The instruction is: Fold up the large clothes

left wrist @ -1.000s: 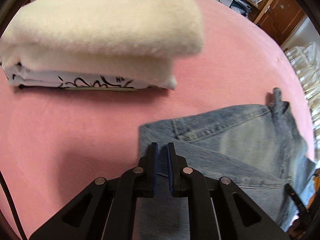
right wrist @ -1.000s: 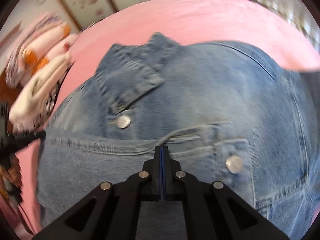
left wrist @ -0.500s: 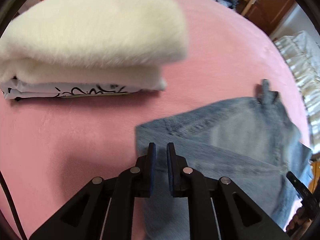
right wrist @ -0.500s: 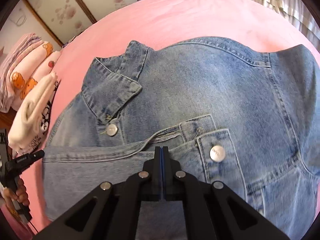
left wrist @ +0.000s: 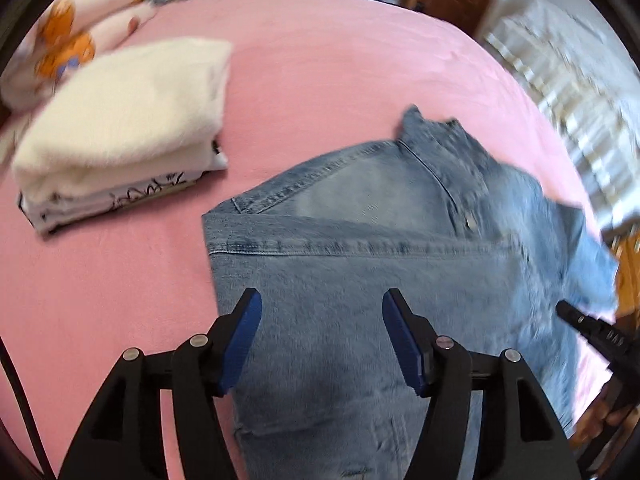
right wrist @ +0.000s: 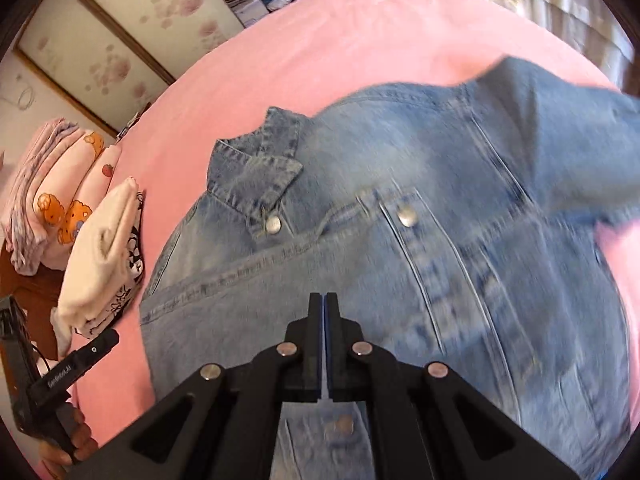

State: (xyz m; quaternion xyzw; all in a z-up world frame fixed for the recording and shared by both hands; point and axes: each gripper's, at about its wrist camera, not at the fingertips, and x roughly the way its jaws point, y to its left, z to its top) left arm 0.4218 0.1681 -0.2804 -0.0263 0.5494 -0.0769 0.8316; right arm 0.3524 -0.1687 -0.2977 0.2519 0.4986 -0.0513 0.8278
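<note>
On pink bed (left wrist: 360,60), one denim jacket (left wrist: 360,280), left hand-held gripper (left wrist: 322,316) opening, empty, right hand-held gripper (right wrist: 324,300) pressed together.

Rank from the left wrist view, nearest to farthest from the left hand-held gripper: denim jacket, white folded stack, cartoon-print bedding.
1. Denim jacket: directly beneath the left hand-held gripper, whose jaws are opening.
2. White folded stack: left, mid-bed.
3. Cartoon-print bedding: far upper left.

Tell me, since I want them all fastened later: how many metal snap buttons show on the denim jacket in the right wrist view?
3: one under the collar, one on the chest pocket flap, one blurred near the bottom edge behind the right gripper. Folded denim may hide more.
</note>
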